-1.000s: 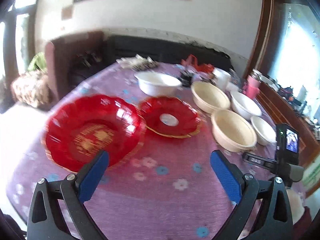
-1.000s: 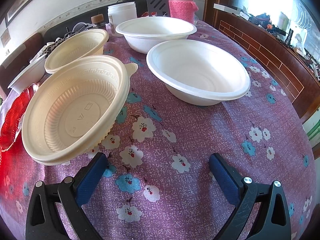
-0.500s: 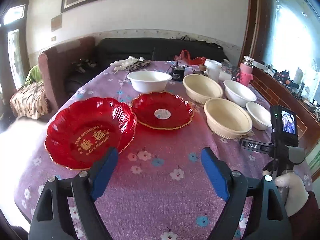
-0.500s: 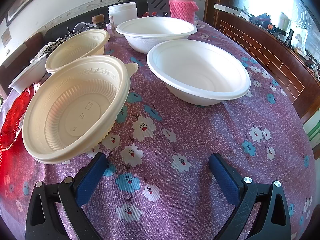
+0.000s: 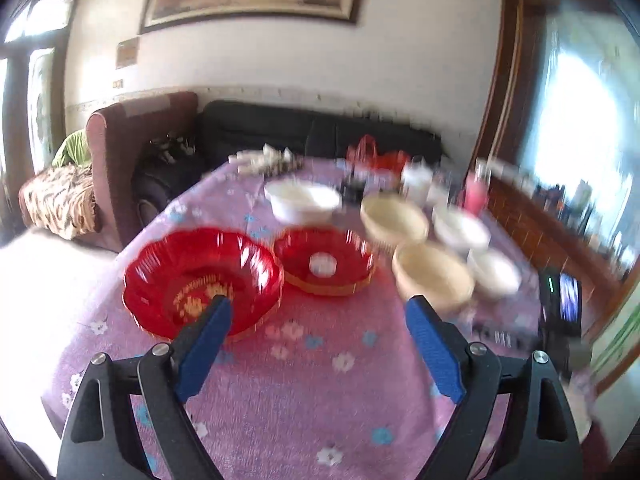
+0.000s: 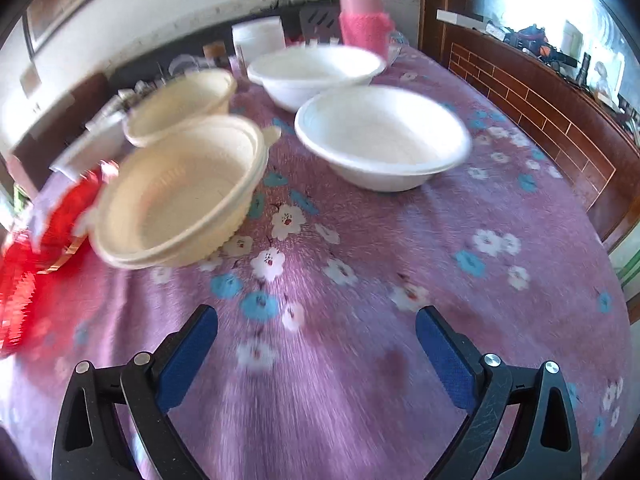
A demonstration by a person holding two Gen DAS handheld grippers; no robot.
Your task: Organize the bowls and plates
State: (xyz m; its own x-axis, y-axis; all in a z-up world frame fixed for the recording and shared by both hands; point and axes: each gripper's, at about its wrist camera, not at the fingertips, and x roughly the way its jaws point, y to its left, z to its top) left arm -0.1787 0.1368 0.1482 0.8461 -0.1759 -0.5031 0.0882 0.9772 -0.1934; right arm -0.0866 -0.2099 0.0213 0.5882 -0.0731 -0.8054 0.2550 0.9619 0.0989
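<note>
A large red plate (image 5: pixel 200 280) and a smaller red plate (image 5: pixel 324 264) lie on the purple flowered tablecloth (image 5: pixel 300 380). Behind them stand a white bowl (image 5: pixel 302 200), two cream bowls (image 5: pixel 394 216) (image 5: pixel 434 276) and two white bowls (image 5: pixel 460 228) (image 5: pixel 494 272). My left gripper (image 5: pixel 318 320) is open and empty, held above the cloth in front of the plates. My right gripper (image 6: pixel 316 332) is open and empty above the cloth, with a cream bowl (image 6: pixel 180 196) ahead left and a white bowl (image 6: pixel 384 136) ahead.
A pink flask (image 6: pixel 364 24), a white jar (image 6: pixel 258 40) and small clutter stand at the table's far end. A brown sideboard (image 6: pixel 540 120) runs along the right. A sofa (image 5: pixel 300 132) and an armchair (image 5: pixel 132 152) sit beyond the table. The right gripper's body (image 5: pixel 560 304) shows at the right.
Both grippers have pulled back and risen from the table; the dishes look smaller and farther off. Both views are blurred by the motion. The dishes have not moved.
</note>
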